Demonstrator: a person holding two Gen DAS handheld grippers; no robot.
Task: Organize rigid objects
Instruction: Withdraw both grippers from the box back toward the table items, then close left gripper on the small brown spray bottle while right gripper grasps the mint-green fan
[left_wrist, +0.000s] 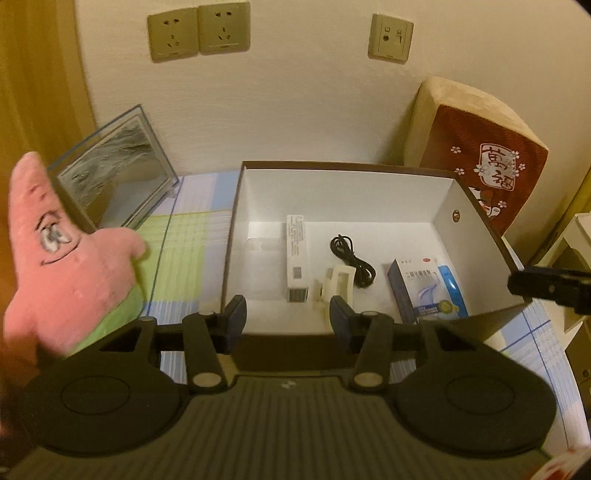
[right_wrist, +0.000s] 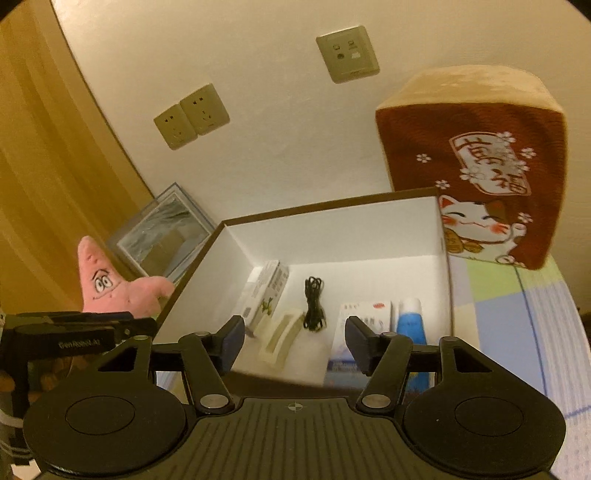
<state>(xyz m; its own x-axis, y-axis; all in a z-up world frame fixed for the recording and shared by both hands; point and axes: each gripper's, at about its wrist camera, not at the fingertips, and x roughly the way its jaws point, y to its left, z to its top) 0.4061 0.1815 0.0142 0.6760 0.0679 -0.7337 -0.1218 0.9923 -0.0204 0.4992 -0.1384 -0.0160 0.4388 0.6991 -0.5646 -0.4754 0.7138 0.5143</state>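
Observation:
An open cardboard box (left_wrist: 332, 192) with white inner walls lies on the checked cloth. On its floor are a long white carton (left_wrist: 296, 258), a coiled black cable (left_wrist: 352, 264), a cream plastic piece (left_wrist: 334, 288) and a blue medicine box (left_wrist: 424, 291). My left gripper (left_wrist: 288, 321) hovers at the box's near edge, open, nothing between its fingers. My right gripper (right_wrist: 295, 341) is also open and empty over the near side of the box (right_wrist: 332, 229), above the cream piece (right_wrist: 282, 336) and beside the medicine box (right_wrist: 364, 325) and a blue tube (right_wrist: 408, 321).
A pink starfish plush (left_wrist: 66, 266) sits left of the box, with a glass-framed picture (left_wrist: 110, 173) leaning behind it. A red and tan cushion (left_wrist: 476, 155) stands at the back right against the wall. A wooden panel borders the far left.

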